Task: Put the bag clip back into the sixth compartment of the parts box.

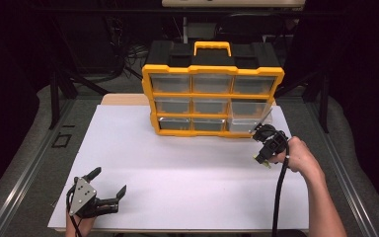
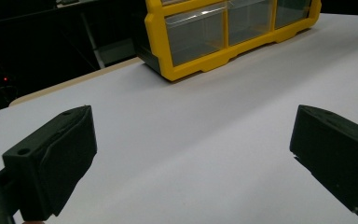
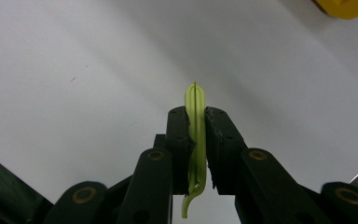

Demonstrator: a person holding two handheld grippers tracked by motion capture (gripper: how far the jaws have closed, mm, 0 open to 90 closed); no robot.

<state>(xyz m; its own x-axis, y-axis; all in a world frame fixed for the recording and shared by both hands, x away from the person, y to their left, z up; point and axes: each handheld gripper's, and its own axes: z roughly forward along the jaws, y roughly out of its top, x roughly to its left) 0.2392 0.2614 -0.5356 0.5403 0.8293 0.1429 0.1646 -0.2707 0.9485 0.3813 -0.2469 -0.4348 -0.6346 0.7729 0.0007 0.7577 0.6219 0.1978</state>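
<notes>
left gripper (image 1: 109,183): jaws wide apart, holding nothing, low over the white tabletop (image 1: 177,168) | right gripper (image 3: 196,122): jaws squeezed on a thin green strip (image 3: 195,140), near the yellow drawer box (image 1: 212,98)

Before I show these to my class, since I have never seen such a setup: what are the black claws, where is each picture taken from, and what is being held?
No robot here: a person holds a hand-operated two-jaw gripper in each hand. The high view looks down on a white table bearing a yellow drawer organizer with clear drawers; the bottom right one is pulled out slightly. The other two pictures come from cameras riding on the grippers. The left gripper rests near the table's front edge, jaws wide apart, holding nothing. The right gripper, near the organizer's lower right corner, is shut on a thin yellow-green plastic strip; I cannot tell what it is.
</notes>
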